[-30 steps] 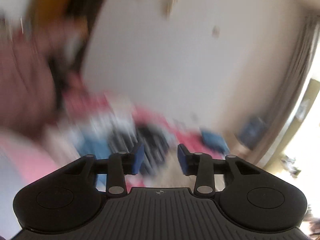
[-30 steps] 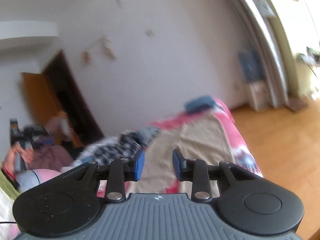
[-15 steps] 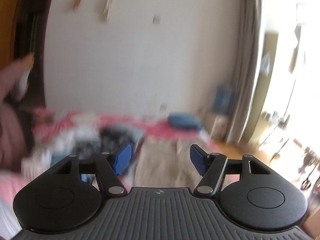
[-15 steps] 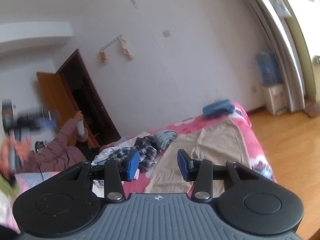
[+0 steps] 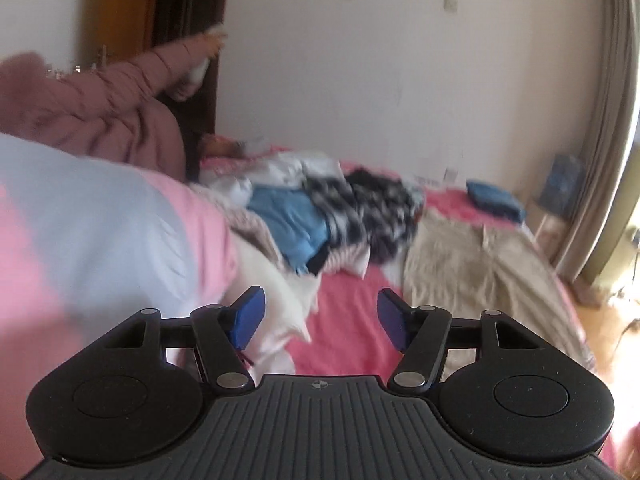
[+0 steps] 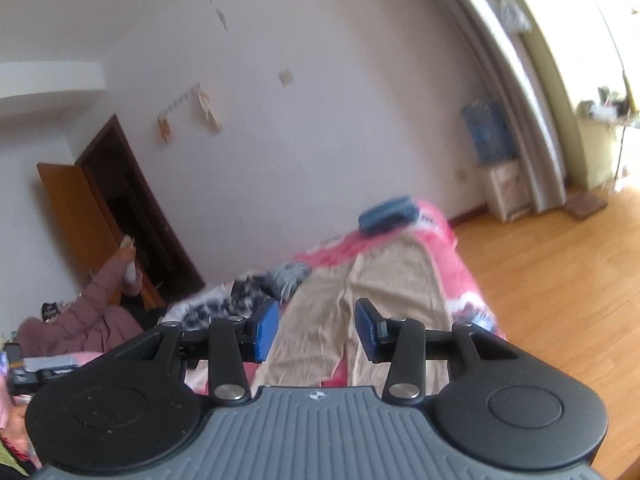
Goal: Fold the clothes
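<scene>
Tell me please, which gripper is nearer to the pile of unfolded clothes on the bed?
Left. The left gripper hangs open just before the pile of clothes. The right gripper, open too, faces the beige trousers, the pile off to its left.

bed: pink floral cover [image 5: 352, 320], beside a wooden floor [image 6: 560, 280]
trousers: beige pair [image 5: 472, 268] lying flat on the cover, legs apart
clothes pile: mixed heap [image 5: 320, 216] on the cover, touching the trousers' edge
blue item: folded [image 5: 494, 200], at the far end near the wall
</scene>
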